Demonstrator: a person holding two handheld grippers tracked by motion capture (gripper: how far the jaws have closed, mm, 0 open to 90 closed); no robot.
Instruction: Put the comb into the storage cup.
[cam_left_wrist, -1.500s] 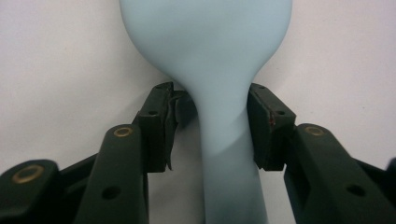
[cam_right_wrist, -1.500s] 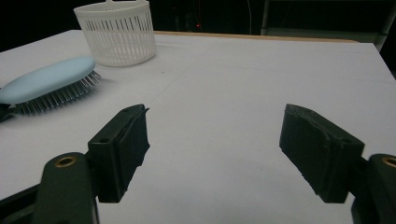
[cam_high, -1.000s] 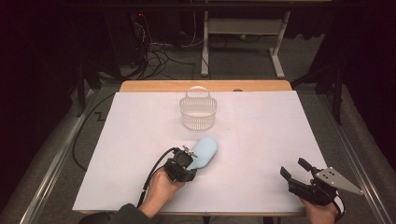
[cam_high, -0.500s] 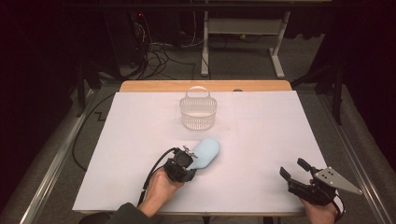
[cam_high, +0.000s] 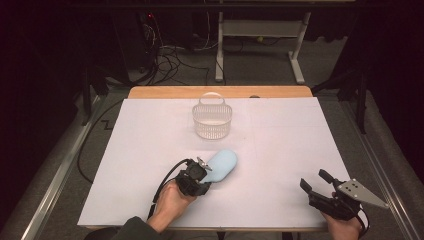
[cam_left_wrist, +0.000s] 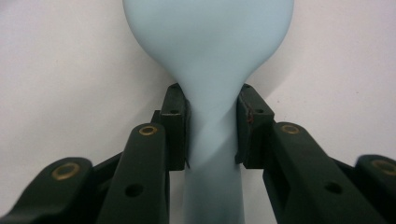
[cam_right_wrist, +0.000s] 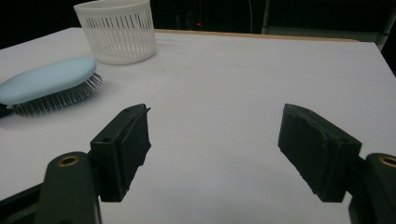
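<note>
On the white-covered worktop, the left tongs lie low near the front edge, closed on the handle end of a pale blue hairbrush whose head points away toward the far right; the jaws have just been closing on it. A white slatted basket with a hoop handle stands upright farther back, well apart from the brush. At the front right corner the right tongs rest in a hand with jaws spread and nothing between them.

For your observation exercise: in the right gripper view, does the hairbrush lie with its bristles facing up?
No, the light blue hairbrush lies with its smooth back up and its bristles down against the white table cover.
</note>
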